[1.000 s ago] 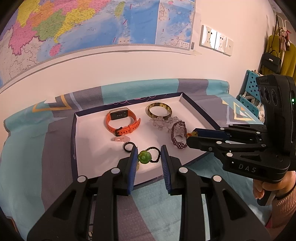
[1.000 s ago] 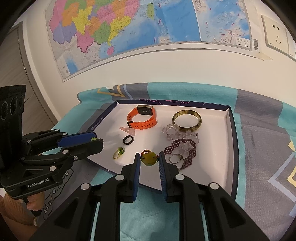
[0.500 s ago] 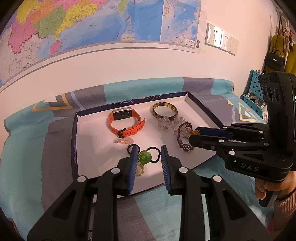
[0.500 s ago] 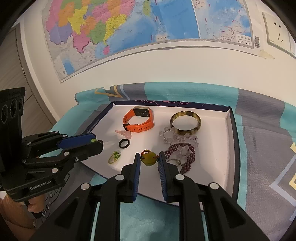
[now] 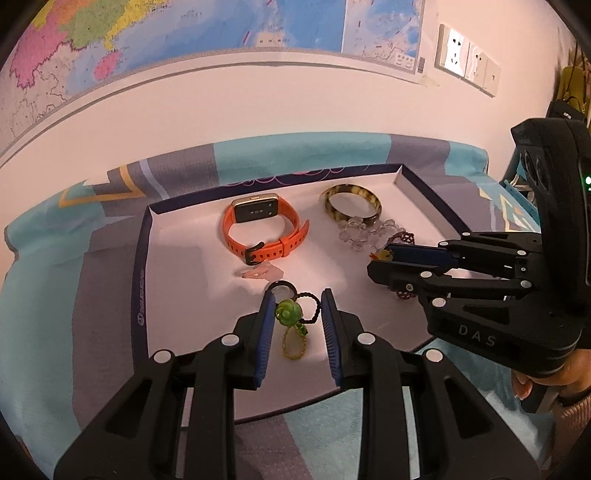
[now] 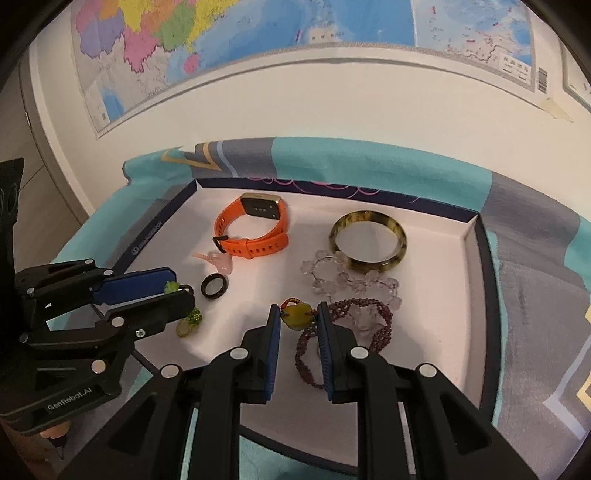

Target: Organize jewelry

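Note:
A white tray (image 5: 142, 258) holds an orange watch (image 5: 262, 232), a brown bangle (image 5: 352, 203), a clear crystal bracelet (image 6: 347, 277), a dark red beaded bracelet (image 6: 354, 325), a black ring (image 5: 282, 288), a pink piece (image 5: 258, 273) and a small green-yellow beaded ring (image 5: 293, 341). My left gripper (image 5: 298, 297) hangs over the tray's near left part, shut on a green rose bead (image 5: 286, 312) with a black cord loop. My right gripper (image 6: 298, 310) is shut on a yellow bead pendant (image 6: 299, 317) with a red cord, just above the dark red bracelet.
The tray lies on a teal and grey patterned cloth (image 6: 535, 295) against a white wall with a map (image 6: 258, 33). Wall sockets (image 5: 469, 62) are at upper right. A person's hand (image 5: 532, 376) grips the right tool's handle.
Both grippers have come forward and lower over the tray, each still carrying its bead. The jewelry in the tray has not moved.

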Available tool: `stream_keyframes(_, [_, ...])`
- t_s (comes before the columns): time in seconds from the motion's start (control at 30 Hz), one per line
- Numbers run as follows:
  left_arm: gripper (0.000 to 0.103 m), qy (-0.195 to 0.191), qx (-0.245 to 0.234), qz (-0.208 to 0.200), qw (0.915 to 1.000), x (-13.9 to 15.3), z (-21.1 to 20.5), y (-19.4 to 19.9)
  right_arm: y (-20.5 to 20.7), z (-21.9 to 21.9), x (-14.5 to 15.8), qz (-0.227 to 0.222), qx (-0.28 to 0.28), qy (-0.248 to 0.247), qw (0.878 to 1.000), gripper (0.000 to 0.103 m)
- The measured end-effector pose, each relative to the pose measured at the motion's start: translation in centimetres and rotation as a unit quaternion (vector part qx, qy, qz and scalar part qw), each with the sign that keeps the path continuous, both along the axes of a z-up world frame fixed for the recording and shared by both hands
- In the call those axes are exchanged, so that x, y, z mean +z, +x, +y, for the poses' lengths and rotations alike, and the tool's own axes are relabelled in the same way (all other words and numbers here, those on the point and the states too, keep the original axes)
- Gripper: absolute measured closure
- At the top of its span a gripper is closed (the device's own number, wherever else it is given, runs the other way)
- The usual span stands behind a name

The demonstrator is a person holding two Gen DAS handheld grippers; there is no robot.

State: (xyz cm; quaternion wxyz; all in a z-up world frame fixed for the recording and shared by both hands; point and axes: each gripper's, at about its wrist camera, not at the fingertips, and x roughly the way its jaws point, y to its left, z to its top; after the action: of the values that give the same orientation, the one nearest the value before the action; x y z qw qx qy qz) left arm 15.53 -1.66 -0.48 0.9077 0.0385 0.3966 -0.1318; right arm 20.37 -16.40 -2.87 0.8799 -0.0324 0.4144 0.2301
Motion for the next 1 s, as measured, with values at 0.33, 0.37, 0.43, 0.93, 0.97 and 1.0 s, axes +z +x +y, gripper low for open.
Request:
stream_keyframes(0.33, [0.055,-0.016,0.006,0.007,0.9998,0.0,0.7,-0.6,-1.4,-1.1,0.6,-0.016,-0.009,0.013,1.0,0.065])
stream_keyframes(0.37, [0.048,-0.018,0.007,0.003,0.9998,0.3,0.8,-1.0,-1.9,-1.4,1.0,-0.021,-0.01,0.017,1.0,0.063])
stream_keyframes(0.43, [0.034,-0.023,0.01,-0.007,0.9997,0.8,1.2,-2.1,-2.8,-1.9,1.5,-0.032,-0.015,0.022,0.999,0.047])
stream_keyframes(0.93, [0.005,-0.026,0.064,-0.032,0.9971,1.3,3.1,-9.8,-11.3,-3.4,1.4,-0.068,-0.05,0.0,0.996,0.007])
stream_keyframes(0.97, [0.005,-0.023,0.071,-0.033,0.9967,1.2,3.1,-10.2,-11.8,-3.4,1.3,-0.069,-0.054,-0.003,0.996,0.007])
stream_keyframes(1.0, [0.005,-0.021,0.073,-0.034,0.9965,1.2,3.2,-10.5,-12.2,-3.4,1.2,-0.068,-0.054,-0.003,0.996,0.007])
